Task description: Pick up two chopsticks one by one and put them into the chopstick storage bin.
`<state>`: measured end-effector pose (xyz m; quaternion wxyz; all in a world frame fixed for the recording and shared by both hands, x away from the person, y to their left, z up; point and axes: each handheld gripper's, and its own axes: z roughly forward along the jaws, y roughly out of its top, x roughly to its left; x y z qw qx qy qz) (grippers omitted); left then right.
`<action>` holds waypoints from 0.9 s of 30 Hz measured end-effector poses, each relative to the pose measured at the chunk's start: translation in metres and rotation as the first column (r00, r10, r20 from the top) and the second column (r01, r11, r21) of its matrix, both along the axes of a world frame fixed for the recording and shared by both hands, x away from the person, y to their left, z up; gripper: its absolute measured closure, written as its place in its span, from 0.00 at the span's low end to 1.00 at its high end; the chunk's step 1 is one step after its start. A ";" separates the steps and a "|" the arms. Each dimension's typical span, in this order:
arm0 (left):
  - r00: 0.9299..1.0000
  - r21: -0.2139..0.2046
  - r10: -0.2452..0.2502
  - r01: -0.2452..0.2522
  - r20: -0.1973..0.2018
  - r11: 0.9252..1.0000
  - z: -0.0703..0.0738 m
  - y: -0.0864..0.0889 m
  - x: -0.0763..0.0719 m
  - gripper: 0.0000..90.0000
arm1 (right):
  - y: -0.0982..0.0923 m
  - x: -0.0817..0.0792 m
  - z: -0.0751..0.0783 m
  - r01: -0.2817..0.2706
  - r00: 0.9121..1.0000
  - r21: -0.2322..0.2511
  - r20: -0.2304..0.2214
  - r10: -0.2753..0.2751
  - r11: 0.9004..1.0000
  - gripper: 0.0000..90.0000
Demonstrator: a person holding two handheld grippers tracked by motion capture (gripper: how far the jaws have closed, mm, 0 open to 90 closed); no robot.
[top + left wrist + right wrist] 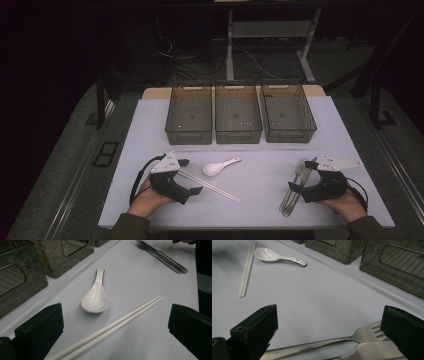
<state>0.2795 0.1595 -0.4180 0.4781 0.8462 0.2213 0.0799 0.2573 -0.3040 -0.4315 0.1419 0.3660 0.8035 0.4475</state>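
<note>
Fingers (pixel 40 330) gape over glossy white chopsticks (pixel 110 327), seemingly plastic, lying paired.

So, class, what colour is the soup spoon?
Glossy white soup spoon; clearest in the left gripper view.

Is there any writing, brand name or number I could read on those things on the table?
No text here can be read.
Steel fork handle: a few faint stamped marks near its end, too small and blurred to read.
White ceramic spoon, white chopsticks and three smoky clear plastic bins: no lettering visible.
</note>
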 end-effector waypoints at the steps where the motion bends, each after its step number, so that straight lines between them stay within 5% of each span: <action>1: 1.000 0.000 0.000 0.000 0.000 1.000 0.000 0.000 0.000 0.00 | 0.000 0.000 0.000 -0.001 1.000 -0.001 -0.001 0.001 1.000 0.01; 14: 1.000 -0.002 0.007 -0.007 -0.002 1.000 0.003 0.005 0.006 0.07 | -0.002 0.000 0.000 0.010 1.000 0.010 -0.007 -0.009 1.000 0.01; 21: 1.000 -0.003 0.028 -0.029 -0.012 1.000 0.004 0.016 0.014 0.21 | -0.002 0.000 -0.001 0.009 1.000 0.009 -0.010 -0.009 1.000 0.01; 27: 0.998 0.030 0.060 -0.059 -0.031 0.998 -0.001 0.028 0.028 0.44 | 0.000 -0.001 0.000 0.008 1.000 -0.001 -0.011 -0.008 1.000 0.01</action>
